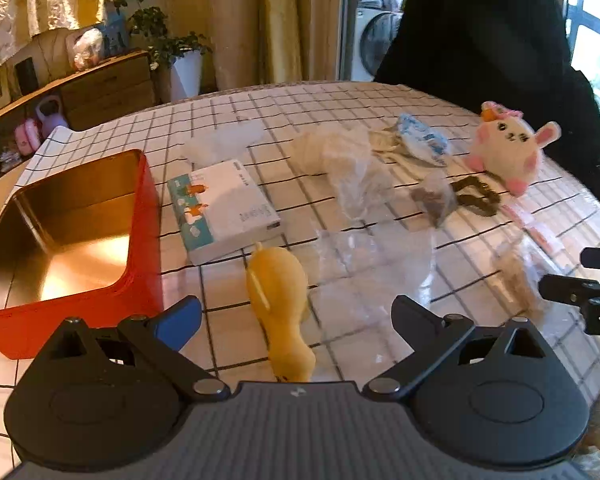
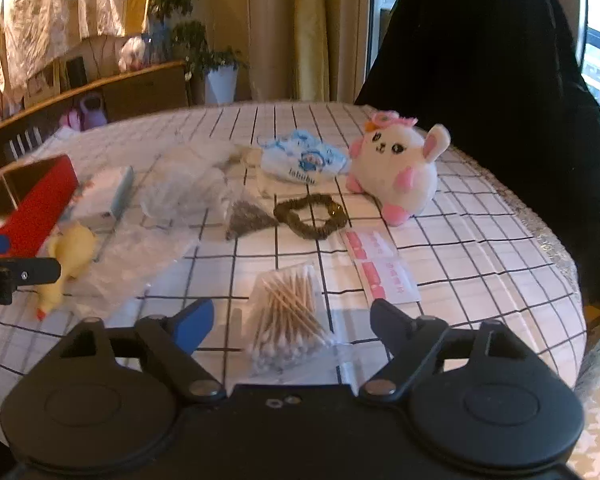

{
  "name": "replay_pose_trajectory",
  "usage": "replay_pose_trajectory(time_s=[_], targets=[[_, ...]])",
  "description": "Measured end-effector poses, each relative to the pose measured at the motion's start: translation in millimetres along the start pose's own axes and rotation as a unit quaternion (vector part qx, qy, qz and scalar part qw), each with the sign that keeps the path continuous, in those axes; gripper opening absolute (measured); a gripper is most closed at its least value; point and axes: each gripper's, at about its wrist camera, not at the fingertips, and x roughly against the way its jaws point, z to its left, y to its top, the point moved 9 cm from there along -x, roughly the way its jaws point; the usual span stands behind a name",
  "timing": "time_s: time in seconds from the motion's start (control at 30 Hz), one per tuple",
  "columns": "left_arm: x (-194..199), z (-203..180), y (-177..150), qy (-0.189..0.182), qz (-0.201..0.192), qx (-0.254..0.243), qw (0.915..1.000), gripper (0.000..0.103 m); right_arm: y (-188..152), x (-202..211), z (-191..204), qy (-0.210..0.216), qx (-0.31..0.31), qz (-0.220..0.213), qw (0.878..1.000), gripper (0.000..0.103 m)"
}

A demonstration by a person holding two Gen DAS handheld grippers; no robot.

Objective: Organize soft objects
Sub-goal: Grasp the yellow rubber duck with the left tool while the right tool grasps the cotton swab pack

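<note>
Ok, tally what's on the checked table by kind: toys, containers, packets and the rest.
Toys: 2, yellow duck and white plush bunny
Containers: 1, red tin
Packets: 3, tissue box, cotton swabs, blue pouch
Hair ties: 1, scrunchie
Total: 7

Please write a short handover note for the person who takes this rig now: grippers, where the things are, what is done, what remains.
Left gripper: open, holds nothing, the yellow rubber chicken between its fingers.
Right gripper: open, holds nothing, over the bag of cotton swabs.
Red tin: empty, at the table's left.
Plush bunny, scrunchie and tissue pack lie loose on the table.
Done: nothing is stored yet.
Left: probably all the soft things go into the tin.
</note>
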Motion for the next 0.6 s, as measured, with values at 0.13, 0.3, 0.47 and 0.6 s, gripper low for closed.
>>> replay_pose_trajectory(time_s=[0.13,0.3,0.47,0.6], targets=[[-11,10,-2,-0.001,0.015,0.026,0.9995,0.081,-4,-13,3,0.009,0.018,0.013,1.0,0.079],[-23,15,-6,0.0,0.031,0.028,0.9991,0.056,-8,-26,1,0.008,0.022,0.028,0.999,0.076],[-32,17,-9,-0.009,0.039,0.033,0.9987,0.041,-11,-32,1,0.005,0.027,0.035,0.999,0.068],[-35,17,-11,-0.018,0.044,0.037,0.9982,0.034,-13,-35,1,0.001,0.03,0.041,0.999,0.064]])
